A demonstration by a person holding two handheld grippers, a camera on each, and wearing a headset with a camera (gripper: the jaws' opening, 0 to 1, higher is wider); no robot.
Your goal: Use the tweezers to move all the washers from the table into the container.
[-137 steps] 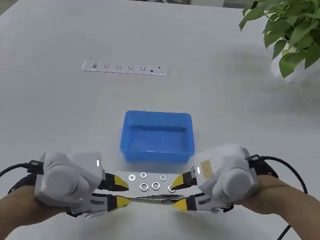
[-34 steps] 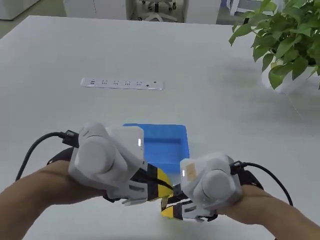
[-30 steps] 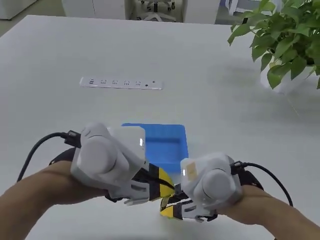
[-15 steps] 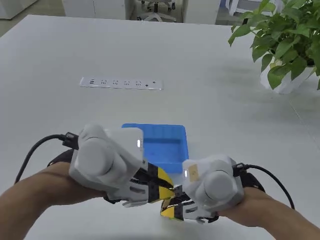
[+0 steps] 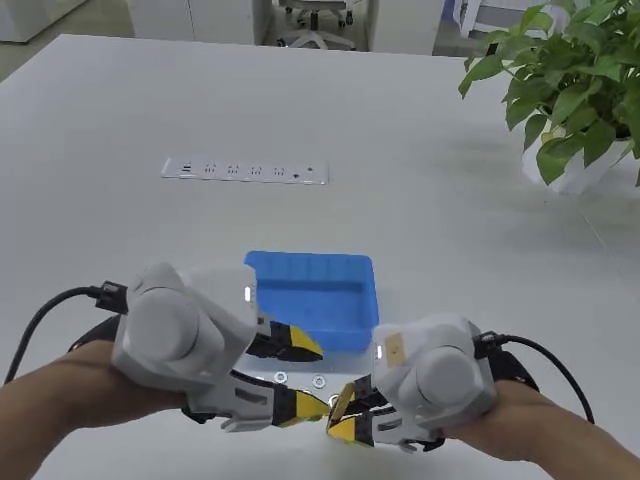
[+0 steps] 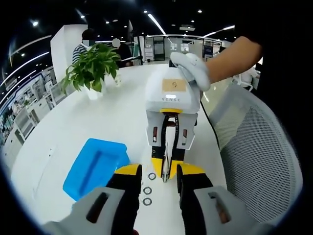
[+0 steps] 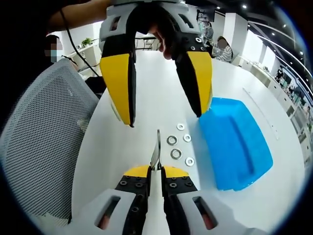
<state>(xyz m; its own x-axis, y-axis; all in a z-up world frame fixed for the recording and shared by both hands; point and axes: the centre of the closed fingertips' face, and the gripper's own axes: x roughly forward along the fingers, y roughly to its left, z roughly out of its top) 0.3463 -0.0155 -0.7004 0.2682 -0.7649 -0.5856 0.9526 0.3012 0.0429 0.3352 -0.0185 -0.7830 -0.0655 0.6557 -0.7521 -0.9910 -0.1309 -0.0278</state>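
At the near edge of the white tabletop (image 5: 450,200), the left gripper (image 5: 306,377) is held with its yellow-tipped jaws spread wide and nothing between them. Small silver metal washers (image 7: 176,153) are scattered on the tabletop between the two grippers, just beside the near wall of the shallow blue rectangular plastic container (image 5: 315,290). Slim silver metal tweezers (image 7: 156,147) are pinched by the right gripper (image 5: 343,412), whose jaws are pressed together on them, and the tweezer tips are seen just beside the washers. A leafy green potted plant (image 5: 575,85) is set at the far right corner.
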